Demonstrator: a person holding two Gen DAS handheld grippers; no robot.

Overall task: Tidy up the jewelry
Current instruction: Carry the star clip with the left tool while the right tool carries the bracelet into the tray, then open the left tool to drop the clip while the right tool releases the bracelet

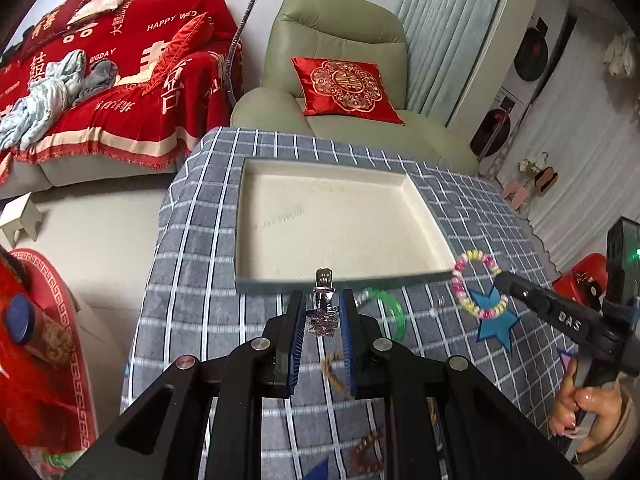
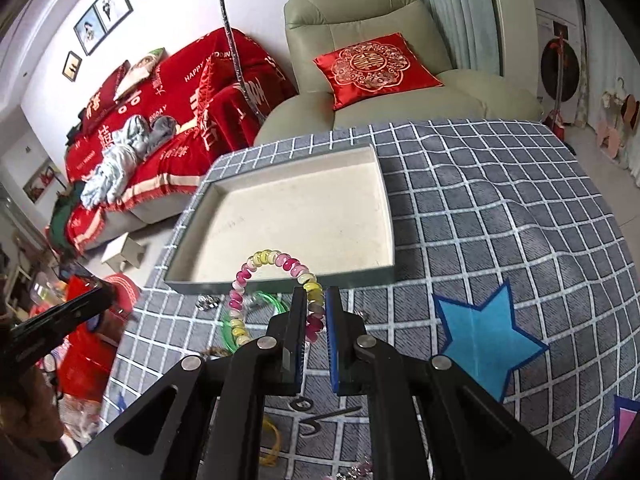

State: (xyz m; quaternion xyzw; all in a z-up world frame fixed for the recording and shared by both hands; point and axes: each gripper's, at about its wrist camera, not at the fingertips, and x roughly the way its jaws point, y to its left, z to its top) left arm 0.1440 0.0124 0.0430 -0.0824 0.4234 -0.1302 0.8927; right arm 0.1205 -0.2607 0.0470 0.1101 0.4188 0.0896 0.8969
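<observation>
Reading "DAS" on right hand-held gripper (image 1: 500, 278)

Premises: a lived-in home sitting room. A pale green recliner (image 2: 384, 60) carries a red embroidered cushion (image 2: 374, 66). Beside it, a sofa under a red wedding throw (image 1: 132, 92) holds crumpled clothing (image 1: 44, 92). Framed photographs (image 2: 104, 14) hang on the white wall. The bench wears a grey checked cloth (image 2: 500, 216).
</observation>
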